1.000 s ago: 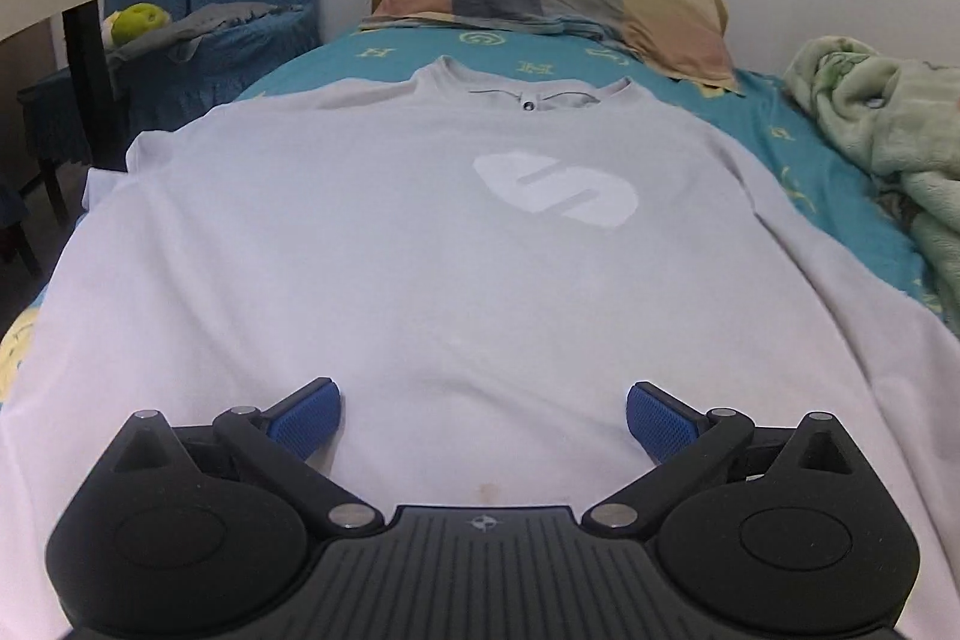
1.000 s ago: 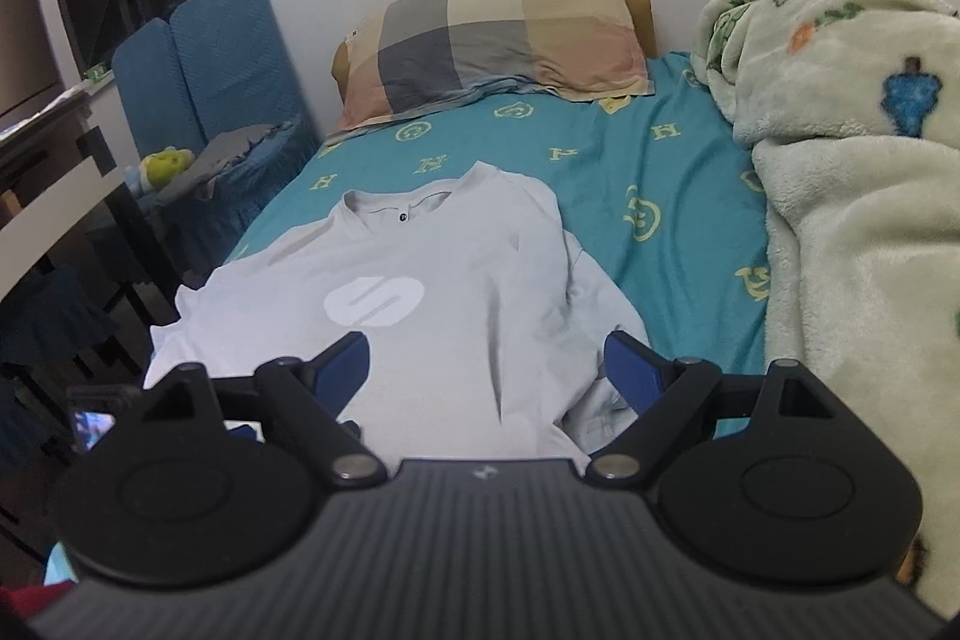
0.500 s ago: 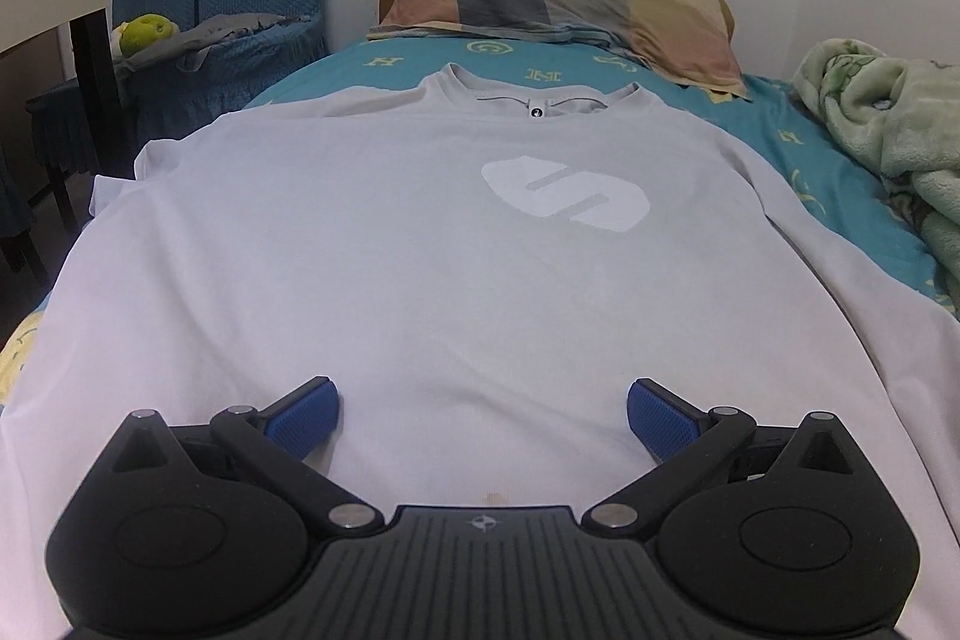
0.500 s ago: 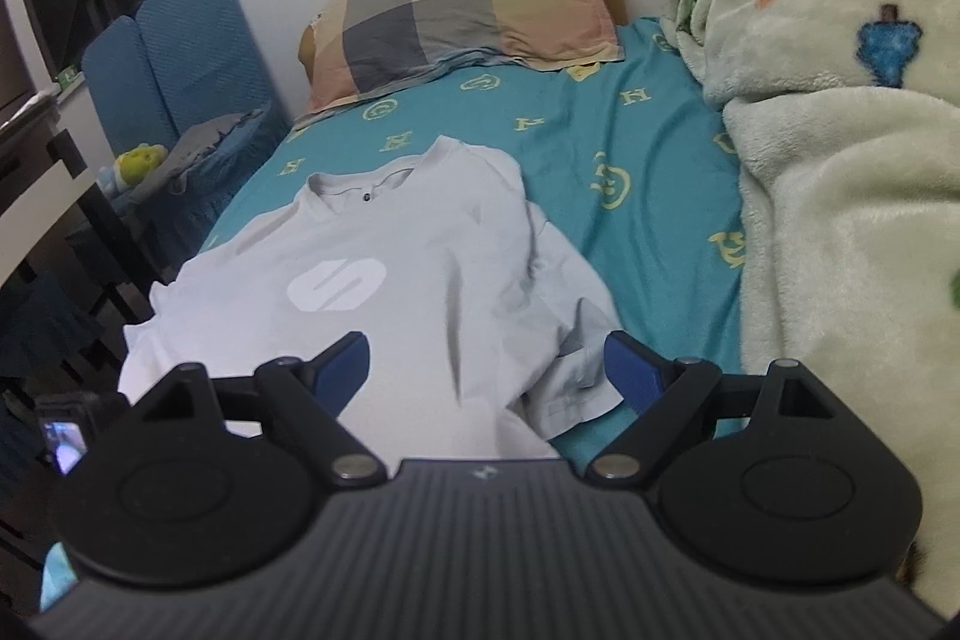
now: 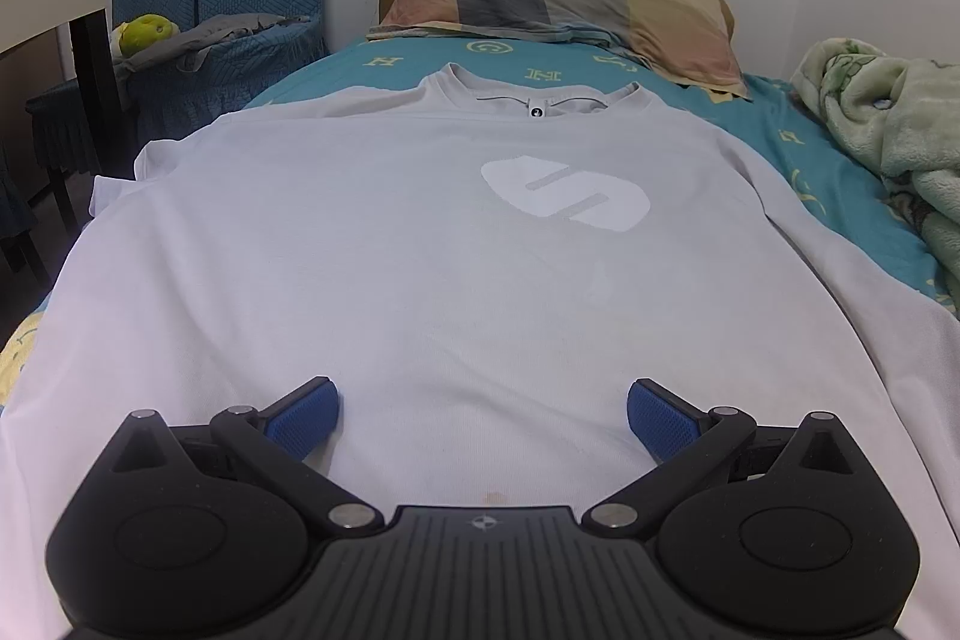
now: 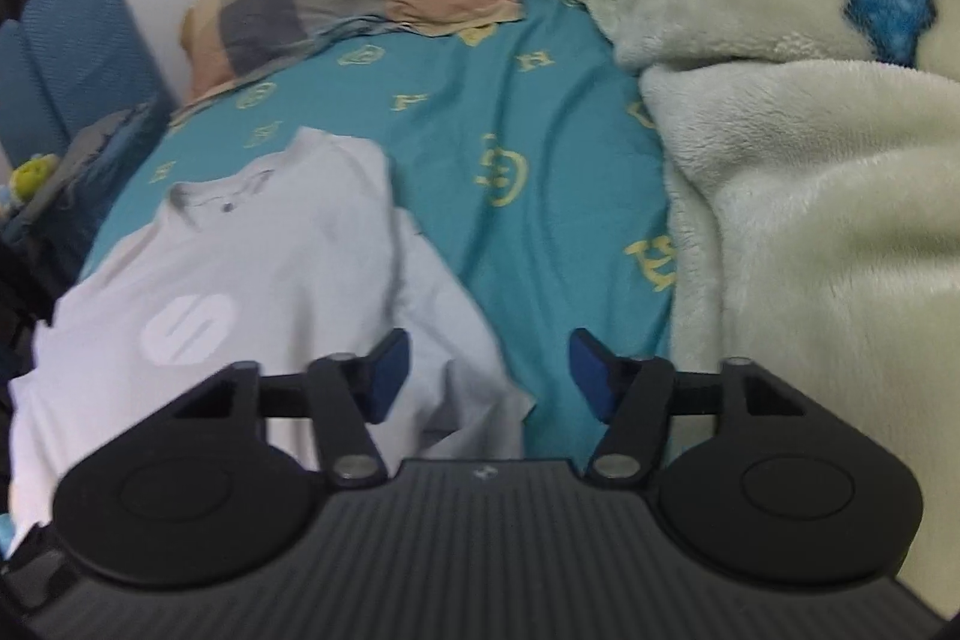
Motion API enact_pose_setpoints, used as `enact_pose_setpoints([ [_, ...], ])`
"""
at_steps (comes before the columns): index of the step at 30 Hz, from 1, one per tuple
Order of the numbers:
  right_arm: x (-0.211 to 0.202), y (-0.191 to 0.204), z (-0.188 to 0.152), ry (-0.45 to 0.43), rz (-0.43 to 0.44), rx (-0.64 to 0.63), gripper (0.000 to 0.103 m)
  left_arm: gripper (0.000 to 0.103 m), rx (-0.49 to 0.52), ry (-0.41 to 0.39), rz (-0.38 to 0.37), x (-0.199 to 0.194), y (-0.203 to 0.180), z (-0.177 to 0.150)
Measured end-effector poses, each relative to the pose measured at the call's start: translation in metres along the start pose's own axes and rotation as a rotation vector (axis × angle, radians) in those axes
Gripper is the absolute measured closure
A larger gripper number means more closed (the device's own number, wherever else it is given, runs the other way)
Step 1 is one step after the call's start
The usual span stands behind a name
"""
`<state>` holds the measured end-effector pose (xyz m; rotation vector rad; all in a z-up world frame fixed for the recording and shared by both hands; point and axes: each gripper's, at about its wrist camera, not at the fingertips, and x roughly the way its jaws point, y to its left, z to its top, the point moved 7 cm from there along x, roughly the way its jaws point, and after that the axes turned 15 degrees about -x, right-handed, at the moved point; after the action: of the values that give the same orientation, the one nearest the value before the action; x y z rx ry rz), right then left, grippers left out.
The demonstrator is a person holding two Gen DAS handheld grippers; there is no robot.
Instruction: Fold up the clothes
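White T-shirt (image 5: 420,244) lies flat, face up on the bed (image 6: 528,112). Left gripper (image 5: 483,415) hovers low over its hem, fingers wide apart; right gripper (image 6: 489,370) above the sleeve (image 6: 462,340), fingers apart, empty. Soft, light, limp cloth: pinch sleeve edge or hem.

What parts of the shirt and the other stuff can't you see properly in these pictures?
- Shirt bottom hem: left wrist view, hidden behind the left claw.
- Shirt's left sleeve: left wrist view, drops over the bed edge.
- Neck label: too small to read.
- Right wrist view: blurred; the right claw covers the shirt's lower part.
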<state>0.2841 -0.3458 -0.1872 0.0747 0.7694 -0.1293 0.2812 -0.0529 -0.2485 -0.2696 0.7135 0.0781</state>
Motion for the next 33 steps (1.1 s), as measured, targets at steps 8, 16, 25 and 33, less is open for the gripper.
enact_pose_setpoints([
  [8, 0.064, 0.009, -0.005, 0.057, -0.044, -0.095, 0.062, 0.0, -0.001, 0.0, -0.001, 0.0, 0.0, -0.001],
  [16, 0.073, 0.015, -0.011, 0.061, 0.082, -0.014, 0.062, 0.0, -0.001, 0.0, 0.0, 0.0, -0.001, -0.001],
  [25, 0.077, 0.026, -0.017, 0.07, 0.097, -0.006, 0.066, 0.0, -0.001, -0.001, 0.0, 0.0, -0.001, -0.001],
  [33, 0.042, 0.027, 0.019, -0.017, -0.05, -0.104, 0.099, 0.0, 0.0, -0.001, 0.0, 0.0, -0.001, -0.001],
])
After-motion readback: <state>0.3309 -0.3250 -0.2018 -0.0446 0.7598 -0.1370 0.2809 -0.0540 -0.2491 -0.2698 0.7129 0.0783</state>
